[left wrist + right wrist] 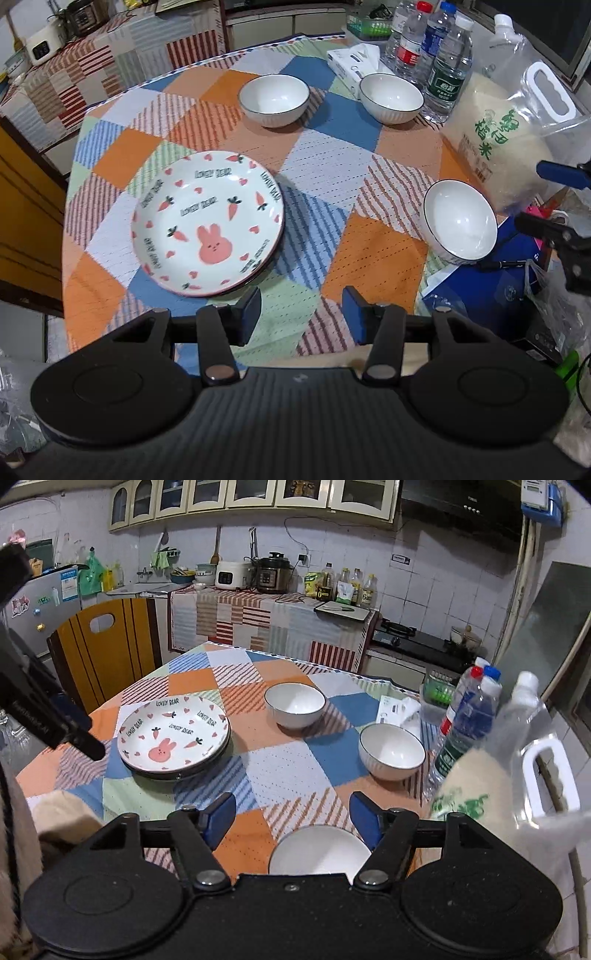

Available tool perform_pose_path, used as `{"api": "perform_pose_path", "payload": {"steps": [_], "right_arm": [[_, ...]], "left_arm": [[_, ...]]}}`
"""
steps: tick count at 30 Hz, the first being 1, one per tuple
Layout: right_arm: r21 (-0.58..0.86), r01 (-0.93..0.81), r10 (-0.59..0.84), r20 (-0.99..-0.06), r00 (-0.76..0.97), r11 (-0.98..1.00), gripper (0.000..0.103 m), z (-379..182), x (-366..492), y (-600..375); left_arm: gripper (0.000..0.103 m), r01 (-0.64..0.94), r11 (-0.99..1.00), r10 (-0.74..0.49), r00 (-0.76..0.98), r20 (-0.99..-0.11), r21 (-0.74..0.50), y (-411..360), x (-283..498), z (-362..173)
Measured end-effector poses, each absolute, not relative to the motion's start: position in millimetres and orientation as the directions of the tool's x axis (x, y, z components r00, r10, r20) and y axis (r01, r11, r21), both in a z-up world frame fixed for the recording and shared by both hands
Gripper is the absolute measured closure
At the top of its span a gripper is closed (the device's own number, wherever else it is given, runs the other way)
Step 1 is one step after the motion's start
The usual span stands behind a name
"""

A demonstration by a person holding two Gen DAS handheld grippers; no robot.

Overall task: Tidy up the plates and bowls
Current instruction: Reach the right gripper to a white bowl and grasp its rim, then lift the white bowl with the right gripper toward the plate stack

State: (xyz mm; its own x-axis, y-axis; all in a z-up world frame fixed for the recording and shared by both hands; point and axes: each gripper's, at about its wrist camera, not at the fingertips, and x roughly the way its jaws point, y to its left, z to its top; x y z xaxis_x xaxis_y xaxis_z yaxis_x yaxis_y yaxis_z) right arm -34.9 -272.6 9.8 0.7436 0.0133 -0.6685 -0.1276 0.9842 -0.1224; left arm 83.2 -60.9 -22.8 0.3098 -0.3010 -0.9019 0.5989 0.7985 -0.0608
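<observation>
Left wrist: left gripper (pixel 301 314) open, empty; plates (pixel 208 225) at 11 o'clock. Right gripper (pixel 291 821) open above near bowl (pixel 319 851); two bowls (pixel 294 704) at 12–1 o'clock.

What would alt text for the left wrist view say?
Open tongs hover over a patchwork tablecloth, empty, near a bunny plate stacked on another. Three white bowls sit apart, beside water bottles and a rice bag.

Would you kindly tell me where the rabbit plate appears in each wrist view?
Left wrist: rabbit plate left of centre, just beyond the left gripper.
Right wrist: rabbit plate at middle left.
Shared landmark: the rice bag at the table's right.
</observation>
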Motion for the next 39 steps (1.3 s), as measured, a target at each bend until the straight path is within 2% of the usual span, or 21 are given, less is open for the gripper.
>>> {"api": "perform_pose_path", "payload": {"steps": [4, 5, 7, 15, 20, 27, 31, 32, 34, 36, 39], "right_arm": [[-0.103, -0.13, 0.028, -0.669, 0.743, 0.986, 0.024, -2, -40, -289], [-0.092, -0.12, 0.027, -0.674, 0.738, 0.988, 0.018, -7, -40, -294], [-0.078, -0.095, 0.019, -0.668, 0.744, 0.992, 0.014, -19, -42, -304], [-0.077, -0.06, -0.014, -0.716, 0.698, 0.995, 0.014, -68, -40, -324], [-0.084, -0.074, -0.017, -0.764, 0.645, 0.994, 0.014, -93, -37, -323], [-0.091, -0.062, -0.039, -0.821, 0.569, 0.994, 0.012, -117, -25, -322], [-0.11, -0.084, -0.044, -0.824, 0.565, 0.99, 0.011, -129, -16, -316], [-0.121, -0.085, -0.052, -0.824, 0.565, 0.989, 0.01, -132, -14, -315], [-0.131, -0.089, -0.059, -0.828, 0.558, 0.987, 0.01, -137, -11, -314], [-0.118, -0.093, -0.048, -0.834, 0.55, 0.989, 0.01, -139, -9, -315], [-0.106, -0.09, -0.04, -0.837, 0.546, 0.99, 0.01, -140, -3, -318]], "left_arm": [[0.055, 0.621, 0.778, -0.335, 0.277, -0.901, -0.098, -81, 91, -37], [0.051, 0.628, 0.77, -0.349, 0.269, -0.898, -0.111, -86, 92, -40], [0.045, 0.639, 0.759, -0.371, 0.269, -0.889, -0.124, -97, 92, -47], [0.038, 0.69, 0.703, -0.457, 0.249, -0.854, -0.175, -144, 95, -80], [0.038, 0.695, 0.697, -0.477, 0.262, -0.839, -0.179, -175, 100, -105], [0.038, 0.676, 0.665, -0.527, 0.124, -0.841, -0.317, -203, 104, -137], [0.048, 0.641, 0.675, -0.546, 0.101, -0.832, -0.365, -208, 106, -150], [0.056, 0.631, 0.674, -0.549, 0.081, -0.832, -0.383, -208, 107, -152], [0.061, 0.616, 0.67, -0.566, 0.063, -0.822, -0.414, -208, 108, -156], [0.073, 0.627, 0.655, -0.572, 0.045, -0.819, -0.422, -209, 107, -159], [0.081, 0.67, 0.609, -0.581, 0.012, -0.814, -0.425, -214, 100, -160]]}}
